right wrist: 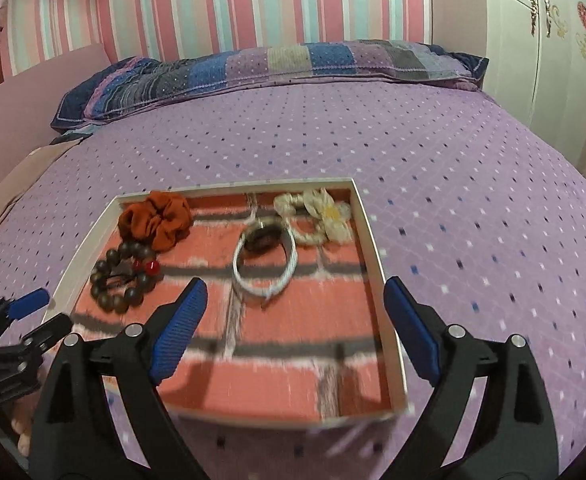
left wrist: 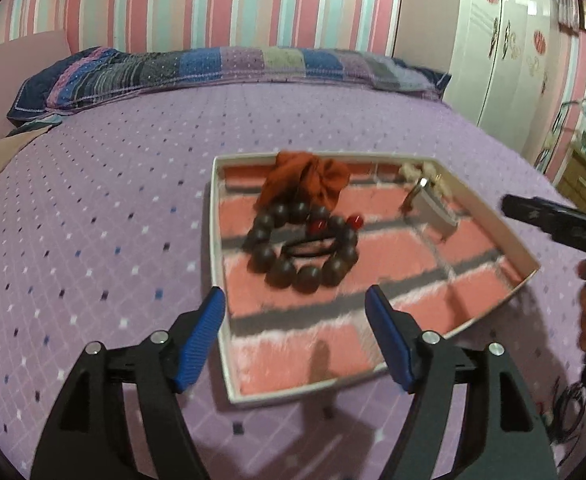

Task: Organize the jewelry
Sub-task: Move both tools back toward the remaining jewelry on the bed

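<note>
Both grippers' blue fingers (left wrist: 197, 340) (right wrist: 177, 332) stand wide and empty above the near edge of a white tray (right wrist: 377, 248) on the purple bed (right wrist: 453, 184), which holds a bead bracelet (right wrist: 123, 280), orange scrunchie (right wrist: 157, 218), watch (right wrist: 263, 258) and cream flower tie (right wrist: 321, 216).

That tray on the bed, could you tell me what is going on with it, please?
A person holds a gripper in each hand over the white tray on the purple bedspread. The left gripper and the right gripper are both open and empty. In the tray lie an orange scrunchie, a dark bead bracelet, a white watch and a cream flower scrunchie.
</note>
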{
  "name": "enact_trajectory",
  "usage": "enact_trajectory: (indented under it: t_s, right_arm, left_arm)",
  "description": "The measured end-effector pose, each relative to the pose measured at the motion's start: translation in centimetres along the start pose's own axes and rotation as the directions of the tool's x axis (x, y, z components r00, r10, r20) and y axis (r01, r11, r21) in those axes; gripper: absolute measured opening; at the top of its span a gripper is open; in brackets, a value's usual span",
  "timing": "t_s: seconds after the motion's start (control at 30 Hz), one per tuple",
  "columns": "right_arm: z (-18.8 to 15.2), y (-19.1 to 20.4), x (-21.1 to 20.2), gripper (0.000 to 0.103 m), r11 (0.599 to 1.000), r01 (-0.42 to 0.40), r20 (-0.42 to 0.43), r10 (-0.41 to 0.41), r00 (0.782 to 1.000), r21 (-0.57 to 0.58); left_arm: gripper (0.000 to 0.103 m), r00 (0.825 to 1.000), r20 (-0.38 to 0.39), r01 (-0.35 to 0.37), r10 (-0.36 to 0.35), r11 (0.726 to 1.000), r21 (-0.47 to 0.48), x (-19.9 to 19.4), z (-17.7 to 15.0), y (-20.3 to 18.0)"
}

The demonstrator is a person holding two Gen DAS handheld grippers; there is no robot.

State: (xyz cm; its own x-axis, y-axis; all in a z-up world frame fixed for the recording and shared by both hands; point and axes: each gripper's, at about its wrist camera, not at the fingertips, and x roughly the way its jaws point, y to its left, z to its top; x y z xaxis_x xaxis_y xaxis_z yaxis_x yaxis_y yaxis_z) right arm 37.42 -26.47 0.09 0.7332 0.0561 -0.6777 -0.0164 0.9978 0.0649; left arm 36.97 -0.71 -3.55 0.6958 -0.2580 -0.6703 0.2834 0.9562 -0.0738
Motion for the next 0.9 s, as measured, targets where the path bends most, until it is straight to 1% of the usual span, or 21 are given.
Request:
enact_trajectory:
  t_s: [0.07,0.1,0.17,0.2,0.3,0.43,0.5,0.53,0.6,0.77,0.87,0.9]
  right_arm:
    - [-0.9,-0.1,-1.0,0.088,1.0,0.0,-0.001,0.0,1.0,-0.004]
    - [-1.5,0.0,-1.5,0.088,1.0,-0.004,-0.002,0.004,1.0,-0.01]
    - [-2.2,0.0,-2.4,0.088,1.0,-0.004,-0.002,0.004,1.0,-0.018]
    - [-2.6,0.1,-2.9,0.088,1.0,-0.006,-0.003,0.006,1.0,-0.025]
    - [-3.7,0.2,-4.1,0.088,0.999,-0.004,-0.006,0.003,1.0,-0.044]
    - [-5.7,0.1,-5.6,0.088,0.998,-0.006,-0.018,0.005,1.0,-0.055]
    - [-6.6,0.1,-6.4,0.088,0.998,-0.002,-0.022,0.0,1.0,-0.06]
    - [-7.2,0.0,-6.8,0.088,0.998,0.002,-0.023,-0.003,1.0,-0.06]
    - [-8.4,-0.1,-7.6,0.088,0.998,0.005,-0.033,-0.007,0.999,-0.057]
    - [-11.4,-0.9,-9.6,0.088,0.998,0.018,-0.049,-0.021,0.999,-0.053]
    - [-12.6,-1.5,-11.0,0.088,0.999,0.029,-0.047,-0.031,0.998,-0.044]
    - [-12.9,-1.7,-11.3,0.088,0.999,0.032,-0.046,-0.034,0.998,-0.042]
  left_arm:
    - [0.072,0.999,0.022,-0.026,0.026,1.0,0.012,-0.7,-0.3,0.1]
    - [0.072,0.999,0.033,-0.026,0.025,1.0,0.01,-1.1,-0.4,0.2]
    - [0.08,0.999,0.045,-0.028,0.028,1.0,0.006,-1.4,-0.6,0.5]
    - [0.082,0.998,0.036,-0.042,0.042,0.999,0.008,-1.4,-0.8,0.5]
    - [0.082,0.998,-0.015,-0.063,0.063,0.998,0.029,-1.1,-1.7,0.6]
    - [0.082,0.992,-0.009,-0.129,0.129,0.99,0.055,-2.7,-3.3,1.1]
    - [0.082,0.983,-0.013,-0.181,0.182,0.981,0.074,-3.6,-4.5,1.5]
    - [0.082,0.98,-0.014,-0.196,0.197,0.978,0.078,-4.0,-5.0,1.6]
    - [0.082,0.973,-0.016,-0.227,0.229,0.971,0.069,-5.2,-6.0,2.2]
    - [0.082,0.968,-0.01,-0.252,0.252,0.968,0.012,-8.5,-8.0,2.9]
    - [0.082,0.965,-0.01,-0.263,0.263,0.965,-0.013,-10.0,-8.9,2.9]
    - [0.082,0.964,-0.008,-0.264,0.264,0.964,-0.038,-10.8,-9.3,2.9]
